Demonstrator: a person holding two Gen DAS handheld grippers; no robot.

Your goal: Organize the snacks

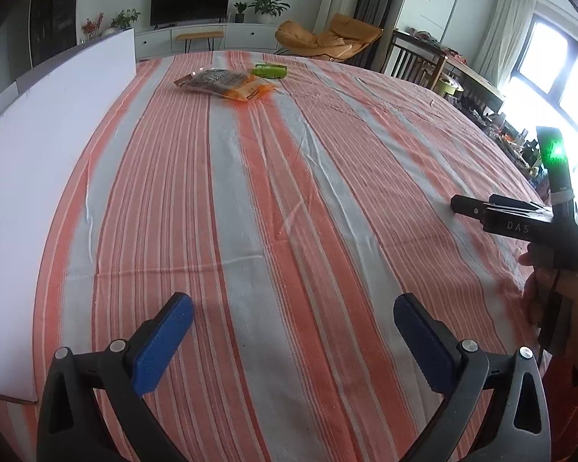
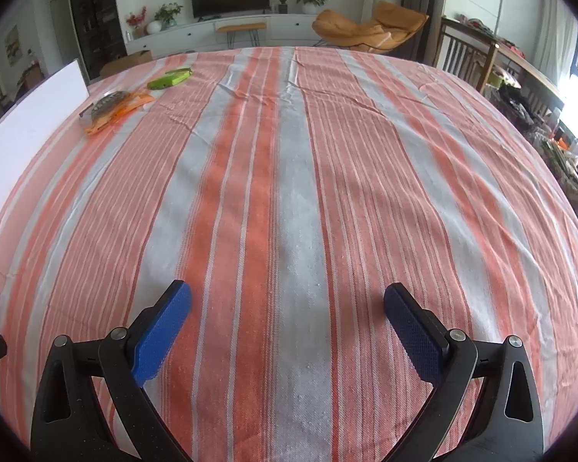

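Observation:
An orange snack bag with a clear window lies far across the striped tablecloth. Just beyond it lies a green snack packet. My left gripper hovers low over the near part of the cloth, open, with nothing between its blue pads. My right gripper is open and empty as well, near the front of the table. In the left wrist view the right gripper's black body shows at the right edge, held by a hand. Both snacks are far from both grippers.
A white board lies along the table's left side. The orange-and-grey striped cloth covers the table. Beyond the far edge stand an orange lounge chair, a TV cabinet and wooden chairs at the right.

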